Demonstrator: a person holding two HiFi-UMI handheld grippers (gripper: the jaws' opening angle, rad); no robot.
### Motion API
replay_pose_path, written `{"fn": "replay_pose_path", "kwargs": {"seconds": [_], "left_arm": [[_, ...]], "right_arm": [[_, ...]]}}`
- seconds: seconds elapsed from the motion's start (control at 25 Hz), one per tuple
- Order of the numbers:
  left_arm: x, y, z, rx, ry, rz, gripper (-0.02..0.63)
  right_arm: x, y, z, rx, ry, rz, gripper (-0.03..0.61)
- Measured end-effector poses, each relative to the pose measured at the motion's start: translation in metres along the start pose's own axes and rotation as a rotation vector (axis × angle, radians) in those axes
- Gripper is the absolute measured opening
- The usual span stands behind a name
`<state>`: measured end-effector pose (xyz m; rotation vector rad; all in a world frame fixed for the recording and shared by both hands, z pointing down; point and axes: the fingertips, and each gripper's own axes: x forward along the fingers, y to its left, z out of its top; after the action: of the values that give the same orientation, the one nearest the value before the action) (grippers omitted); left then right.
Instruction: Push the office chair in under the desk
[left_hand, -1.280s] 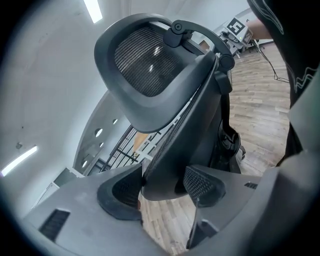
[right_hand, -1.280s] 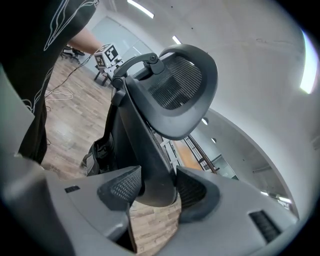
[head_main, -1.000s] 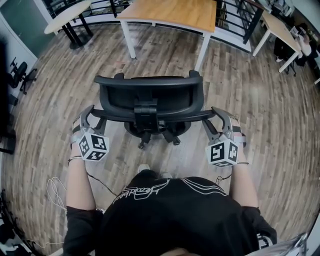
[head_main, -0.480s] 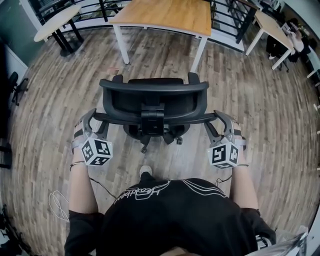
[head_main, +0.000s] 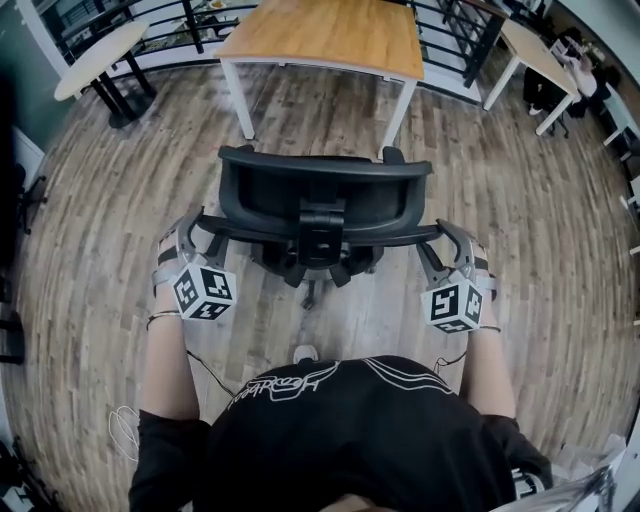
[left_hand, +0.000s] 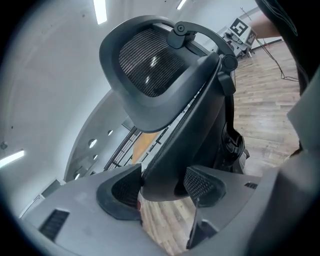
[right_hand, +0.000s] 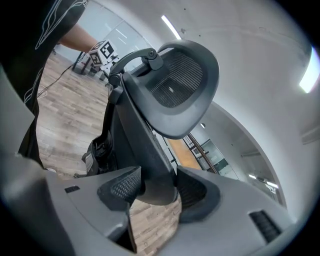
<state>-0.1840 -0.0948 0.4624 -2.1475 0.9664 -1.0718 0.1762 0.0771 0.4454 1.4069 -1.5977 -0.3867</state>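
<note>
A black office chair (head_main: 325, 195) stands on the wood floor, its back toward me and its mesh headrest (left_hand: 150, 60) at the top. Ahead of it is the wooden desk (head_main: 330, 35) with white legs. My left gripper (head_main: 192, 232) is shut on the left end of the chair's back frame (left_hand: 165, 165), which sits between both pads. At the right end, my right gripper (head_main: 448, 242) grips the same frame (right_hand: 150, 170). The chair's seat and wheels are mostly hidden under the backrest.
A pale table (head_main: 95, 55) on black legs stands at the back left, and a light table (head_main: 535, 50) at the back right. A black railing (head_main: 450, 40) runs behind the desk. A loose cable (head_main: 125, 425) lies on the floor by my left arm.
Both grippers and the chair have moved forward across the floor toward the desk, which now looks nearer. Both grips on the back frame are unchanged.
</note>
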Motion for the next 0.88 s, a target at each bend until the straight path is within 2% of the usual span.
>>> {"fn": "replay_pose_path", "kwargs": {"seconds": [0.44,0.64,0.88], "left_arm": [[0.048,0.035,-0.006,0.025,-0.031,-0.040,0.252],[0.072,0.051,-0.004,0.020,-0.023,-0.038,0.252],[0.109,0.080,0.006,-0.004,-0.016,-0.037,0.252]], "right_arm": [[0.039,-0.011,0.020,0.025,0.053,-0.044,0.245],[0.060,-0.022,0.025,0.035,0.033,-0.041,0.245],[0.100,-0.054,0.034,0.039,0.009,-0.038,0.245]]}}
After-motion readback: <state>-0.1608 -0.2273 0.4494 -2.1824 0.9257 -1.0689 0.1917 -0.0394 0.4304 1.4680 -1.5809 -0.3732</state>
